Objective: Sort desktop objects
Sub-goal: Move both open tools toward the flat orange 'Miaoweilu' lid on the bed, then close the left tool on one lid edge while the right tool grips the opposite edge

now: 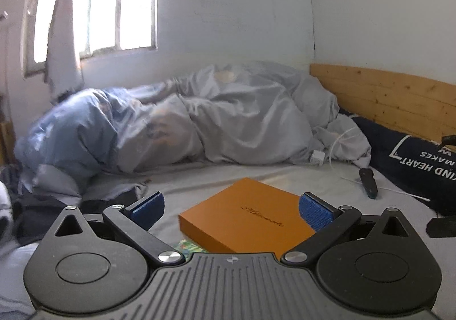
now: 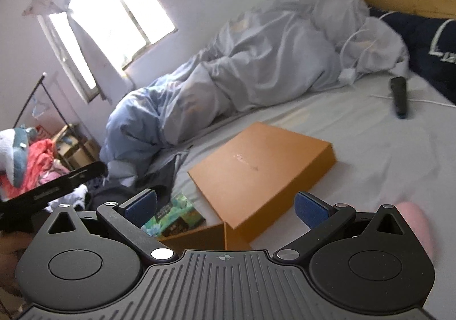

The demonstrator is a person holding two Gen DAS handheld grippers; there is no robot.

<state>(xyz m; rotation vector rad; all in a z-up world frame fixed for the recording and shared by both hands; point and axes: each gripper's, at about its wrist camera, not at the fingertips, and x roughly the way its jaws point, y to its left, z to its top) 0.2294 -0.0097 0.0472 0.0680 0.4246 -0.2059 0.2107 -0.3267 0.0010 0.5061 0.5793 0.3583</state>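
Note:
An orange box lid (image 1: 250, 220) with script lettering lies on the grey bed sheet, tilted over the box's lower part (image 2: 196, 237); the lid also shows in the right wrist view (image 2: 262, 168). A green patterned packet (image 2: 173, 216) lies inside the box, and its edge shows in the left wrist view (image 1: 191, 247). My left gripper (image 1: 231, 210) is open and empty, just above the lid's near edge. My right gripper (image 2: 225, 206) is open and empty over the lid's near corner. A dark remote-like object (image 2: 399, 96) lies further off on the sheet, also in the left wrist view (image 1: 368, 183).
A crumpled grey-blue duvet (image 1: 199, 120) fills the back of the bed. A navy pillow (image 1: 413, 166) lies by the wooden headboard (image 1: 384, 94). A white charger and cable (image 1: 319, 156) lie by the duvet. A pink object (image 2: 419, 223) sits at right. Clothes and a plush toy (image 2: 17, 154) are at left.

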